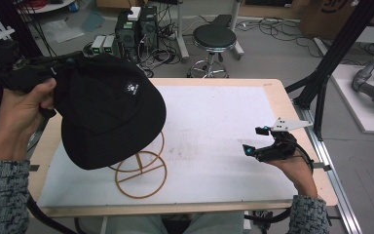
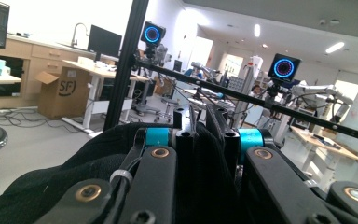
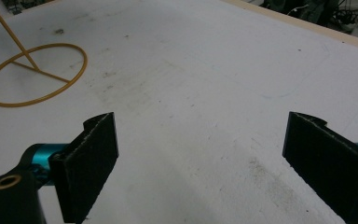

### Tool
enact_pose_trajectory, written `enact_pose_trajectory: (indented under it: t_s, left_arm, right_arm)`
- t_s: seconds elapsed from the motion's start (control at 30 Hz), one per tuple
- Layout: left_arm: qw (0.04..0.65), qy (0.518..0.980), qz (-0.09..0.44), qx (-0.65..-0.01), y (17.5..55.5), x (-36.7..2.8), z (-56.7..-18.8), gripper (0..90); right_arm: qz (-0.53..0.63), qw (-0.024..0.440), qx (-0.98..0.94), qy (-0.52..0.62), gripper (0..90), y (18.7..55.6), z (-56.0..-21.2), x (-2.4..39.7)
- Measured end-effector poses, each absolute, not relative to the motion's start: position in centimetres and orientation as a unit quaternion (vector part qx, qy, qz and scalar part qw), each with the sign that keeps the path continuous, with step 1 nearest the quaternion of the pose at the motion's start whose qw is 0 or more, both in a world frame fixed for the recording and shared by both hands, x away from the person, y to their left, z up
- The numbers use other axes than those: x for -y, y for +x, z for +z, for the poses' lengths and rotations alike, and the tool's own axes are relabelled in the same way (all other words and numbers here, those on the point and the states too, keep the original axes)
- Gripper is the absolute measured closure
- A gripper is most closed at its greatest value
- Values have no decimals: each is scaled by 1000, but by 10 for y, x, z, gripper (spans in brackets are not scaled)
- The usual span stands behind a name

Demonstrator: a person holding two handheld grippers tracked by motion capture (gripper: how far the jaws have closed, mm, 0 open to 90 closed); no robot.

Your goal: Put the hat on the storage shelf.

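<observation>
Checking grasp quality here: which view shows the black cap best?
The high view: the whole black cap hangs from the left gripper above the wire stand. The left gripper view has just black fabric pinched between its jaws; the right gripper view gives nothing of it.

1. The high view looks forward and down from above the person's side of the table, taking in the whole white mat and the lab floor beyond.
2. The left gripper view rides on the raised left gripper and faces level across the lab, with black cap fabric close at its foot.
3. The right gripper view sits low on the right gripper, close above the white mat, looking across it.
4. The high view and the right gripper view share the mat and the wire stand.
</observation>
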State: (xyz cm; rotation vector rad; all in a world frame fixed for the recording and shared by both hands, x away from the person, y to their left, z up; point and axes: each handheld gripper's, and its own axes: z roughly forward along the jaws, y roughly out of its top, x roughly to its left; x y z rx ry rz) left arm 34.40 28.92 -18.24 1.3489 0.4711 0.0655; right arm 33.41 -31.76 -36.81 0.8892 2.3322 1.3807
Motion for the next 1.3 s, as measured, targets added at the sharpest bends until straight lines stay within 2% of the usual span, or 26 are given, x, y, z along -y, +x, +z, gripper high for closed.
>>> enact_pose_trajectory:
  t_s: [0.53,1.3]
  left_arm:
    - [743,645,23,-180,343,-277,-191,818]
    - [730,661,22,-173,340,-269,-214,813]
  right_arm:
    - [478,144,-810,307,101,334,-369,317]
    - [476,144,-812,306,101,334,-369,316]
